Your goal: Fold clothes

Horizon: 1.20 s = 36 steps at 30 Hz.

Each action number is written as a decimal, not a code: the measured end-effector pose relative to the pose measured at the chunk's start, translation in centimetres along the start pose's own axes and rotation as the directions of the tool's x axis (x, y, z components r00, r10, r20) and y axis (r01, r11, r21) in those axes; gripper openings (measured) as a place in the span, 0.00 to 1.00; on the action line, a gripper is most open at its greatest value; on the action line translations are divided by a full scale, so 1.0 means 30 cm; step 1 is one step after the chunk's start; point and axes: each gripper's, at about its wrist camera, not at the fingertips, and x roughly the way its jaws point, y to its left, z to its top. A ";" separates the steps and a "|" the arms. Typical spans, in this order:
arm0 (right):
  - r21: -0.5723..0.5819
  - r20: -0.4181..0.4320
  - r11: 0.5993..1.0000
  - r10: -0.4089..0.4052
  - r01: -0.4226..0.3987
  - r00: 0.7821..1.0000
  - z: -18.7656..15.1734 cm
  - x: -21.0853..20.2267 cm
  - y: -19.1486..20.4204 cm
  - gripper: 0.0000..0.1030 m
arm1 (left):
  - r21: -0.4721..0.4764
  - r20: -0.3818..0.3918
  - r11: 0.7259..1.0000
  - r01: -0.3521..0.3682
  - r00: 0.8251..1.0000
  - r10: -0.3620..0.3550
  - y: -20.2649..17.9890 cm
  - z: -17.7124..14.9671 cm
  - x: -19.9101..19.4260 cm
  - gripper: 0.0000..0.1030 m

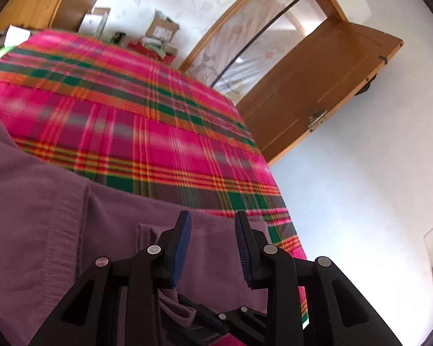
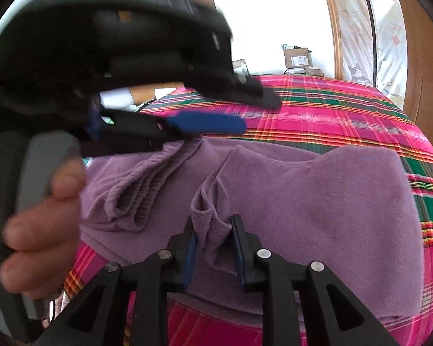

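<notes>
between the blue pads of the right gripper (image 2: 213, 232) sits a pinched-up ridge of the purple garment (image 2: 317, 210), the jaws narrow and clamped on that fold, with the rest of the fleece spread flat ahead of the claw and to its right over the plaid blanket (image 2: 346, 109). off to the claw's left a ribbed cuff (image 2: 135, 199) lies bunched in soft folds, and above that looms the left gripper (image 2: 231, 109), blurred, one blue pad reaching across over the garment's far edge. a hand (image 2: 40, 230) wraps its grey handle, crowding the whole left side of the right wrist view and blocking much of the room behind. over on the left wrist view, the left gripper (image 1: 213, 225) has its jaws apart with nothing between them, purple cloth (image 1: 43, 201) lying below and to the left of the claw, a seam running beside it. ahead of that claw the plaid stretches away to cardboard boxes (image 1: 161, 28) by the wall, and off to the right a wooden door (image 1: 326, 86) stands open.
</notes>
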 end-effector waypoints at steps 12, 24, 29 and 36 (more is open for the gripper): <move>0.062 0.142 0.969 -0.246 0.239 0.959 -0.147 -0.343 -0.161 0.42 | -0.015 -0.139 1.000 -0.008 0.990 0.006 0.007 -0.052 0.115 0.30; 0.104 0.078 0.919 -0.389 0.381 0.918 -0.171 -0.283 -0.231 0.46 | -0.066 -0.197 0.997 -0.035 0.980 0.021 0.042 -0.088 0.168 0.30; 0.086 0.061 0.911 -0.409 0.403 0.911 -0.141 -0.226 -0.226 0.47 | -0.074 -0.196 0.997 -0.039 0.980 0.024 0.044 -0.095 0.173 0.30; 0.080 0.039 0.893 -0.447 0.444 0.893 -0.101 -0.145 -0.234 0.47 | -0.080 -0.195 0.996 -0.043 0.980 0.027 0.046 -0.096 0.187 0.30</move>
